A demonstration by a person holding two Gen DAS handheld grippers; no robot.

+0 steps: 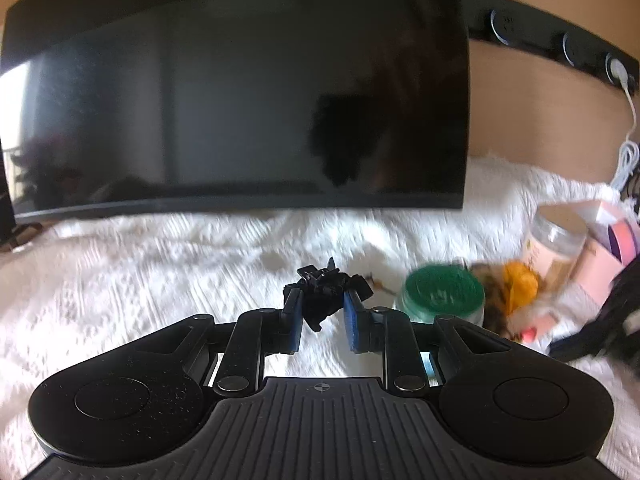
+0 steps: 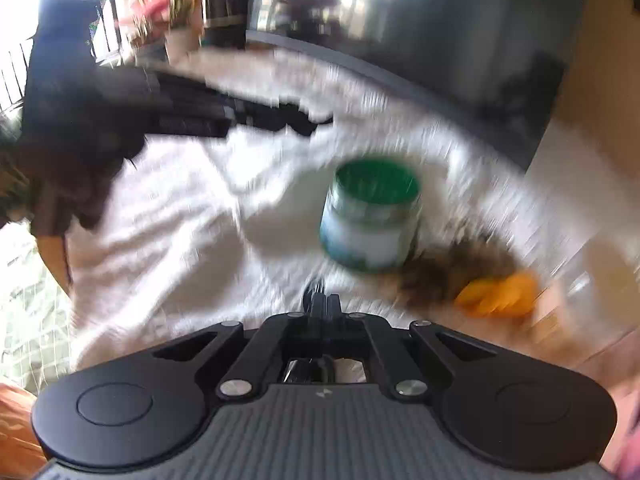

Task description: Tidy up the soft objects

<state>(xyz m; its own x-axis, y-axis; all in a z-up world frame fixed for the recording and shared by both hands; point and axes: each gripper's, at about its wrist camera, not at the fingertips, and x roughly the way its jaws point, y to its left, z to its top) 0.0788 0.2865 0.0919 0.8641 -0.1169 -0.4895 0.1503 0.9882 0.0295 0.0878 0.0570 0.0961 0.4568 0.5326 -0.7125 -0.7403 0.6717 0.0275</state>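
In the left wrist view my left gripper (image 1: 322, 312) is partly open over a white textured cloth (image 1: 160, 280), with a small black clip-like object (image 1: 320, 292) between its blue pads; I cannot tell if the pads press it. A brown and orange soft toy (image 1: 508, 292) lies to the right, behind a green-lidded jar (image 1: 442, 294). In the blurred right wrist view my right gripper (image 2: 320, 304) is shut, with nothing visible in it, near the same jar (image 2: 372, 216) and soft toy (image 2: 472, 276). The left gripper's arm (image 2: 180, 112) reaches in from the left.
A large dark monitor (image 1: 240, 92) stands behind the cloth. A clear jar (image 1: 556, 240) and a pink box (image 1: 608, 248) sit at the right, with white cables (image 1: 626, 160) and a black socket strip (image 1: 560, 44) on the wall. A flower pot (image 2: 176, 20) is far left.
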